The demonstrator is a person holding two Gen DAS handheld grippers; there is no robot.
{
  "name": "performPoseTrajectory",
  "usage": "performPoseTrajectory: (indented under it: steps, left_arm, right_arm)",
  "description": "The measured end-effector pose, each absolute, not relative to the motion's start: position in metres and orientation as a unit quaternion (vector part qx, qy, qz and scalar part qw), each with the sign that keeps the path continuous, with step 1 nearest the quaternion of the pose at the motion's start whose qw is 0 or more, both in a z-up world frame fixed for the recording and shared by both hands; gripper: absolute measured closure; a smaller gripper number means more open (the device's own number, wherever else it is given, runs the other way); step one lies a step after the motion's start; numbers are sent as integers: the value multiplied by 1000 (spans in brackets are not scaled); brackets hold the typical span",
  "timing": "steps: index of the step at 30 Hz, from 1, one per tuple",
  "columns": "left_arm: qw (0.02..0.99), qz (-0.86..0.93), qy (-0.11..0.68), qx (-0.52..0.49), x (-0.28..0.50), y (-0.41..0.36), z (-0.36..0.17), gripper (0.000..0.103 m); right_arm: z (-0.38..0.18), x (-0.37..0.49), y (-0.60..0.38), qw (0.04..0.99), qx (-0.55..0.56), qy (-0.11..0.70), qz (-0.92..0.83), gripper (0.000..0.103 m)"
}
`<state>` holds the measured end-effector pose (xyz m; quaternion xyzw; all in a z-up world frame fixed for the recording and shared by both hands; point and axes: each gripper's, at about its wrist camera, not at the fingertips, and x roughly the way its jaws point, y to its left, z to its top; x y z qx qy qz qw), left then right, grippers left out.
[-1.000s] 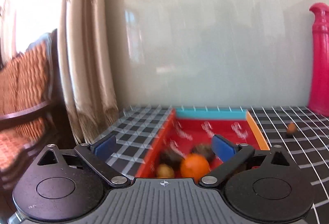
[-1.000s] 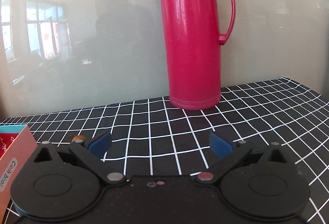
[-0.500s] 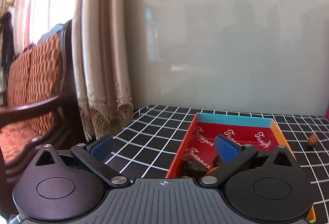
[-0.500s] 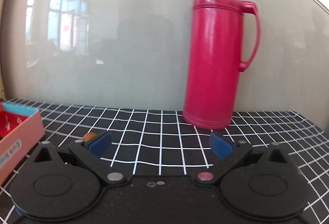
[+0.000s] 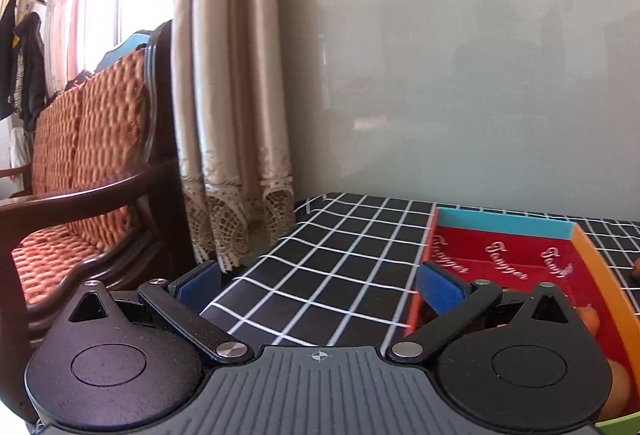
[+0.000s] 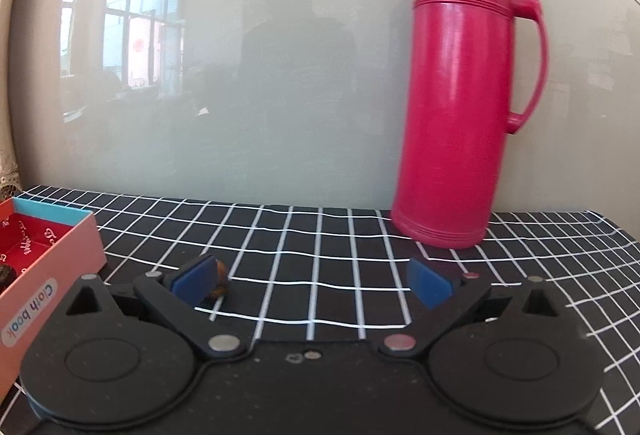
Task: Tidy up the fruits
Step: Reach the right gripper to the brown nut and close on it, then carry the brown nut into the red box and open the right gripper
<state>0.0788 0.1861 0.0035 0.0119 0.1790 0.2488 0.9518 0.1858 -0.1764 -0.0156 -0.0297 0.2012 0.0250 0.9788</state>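
Observation:
A red-lined box (image 5: 588, 255) with orange and blue walls lies on the checked tablecloth, at the right of the left wrist view. Orange fruit (image 5: 592, 319) shows in it behind my gripper's body. My left gripper (image 5: 318, 281) hangs open over the cloth, its right pad at the box's near-left edge, nothing between the pads. In the right wrist view the same box (image 6: 60, 259) sits at the left with a dark fruit (image 6: 6, 271) inside. A small brown fruit (image 6: 219, 281) lies on the cloth just beside the left pad of my open right gripper (image 6: 312, 281).
A tall red thermos (image 6: 456, 95) stands at the back right against the glossy wall. A curtain (image 5: 228, 95) and a wooden armchair with orange woven cushions (image 5: 80, 163) stand past the table's left edge. The black checked tablecloth (image 6: 320, 235) covers the table.
My left gripper has swung left, so the box slid from centre to the right of its view. My right gripper turned left too; the thermos shifted right and the small brown fruit came up to its left pad.

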Motion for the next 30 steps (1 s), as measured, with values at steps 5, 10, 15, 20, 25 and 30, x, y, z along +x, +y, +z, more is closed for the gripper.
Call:
performPoseTrajectory:
  steps: [5,10,15,20,25,30]
  left_arm:
    - [946,270,179,6,73,210,1,0]
    - [936,297,189,1,63,241,-6,0]
    - [933,302,194,-6,59,257,-8,0]
    - [935,298,194,-5,58,262,-7,0]
    - [923,325,206,16,59,268,-11,0]
    - [913,348,210,-4,53,288,-14,0]
  right_arm:
    - [-19,201,-155,978,-31,204,44,3]
    - [-26,221,-134,973,-49,222,43,14]
    - [-36,239,-123,964,-48,257,49,41]
    - [-43,246,-113,959,-52,275,53,42]
    - [-48,251,-111,954,-47,291,48,55]
    - [-49,254,-110,950,-48,305,51,70]
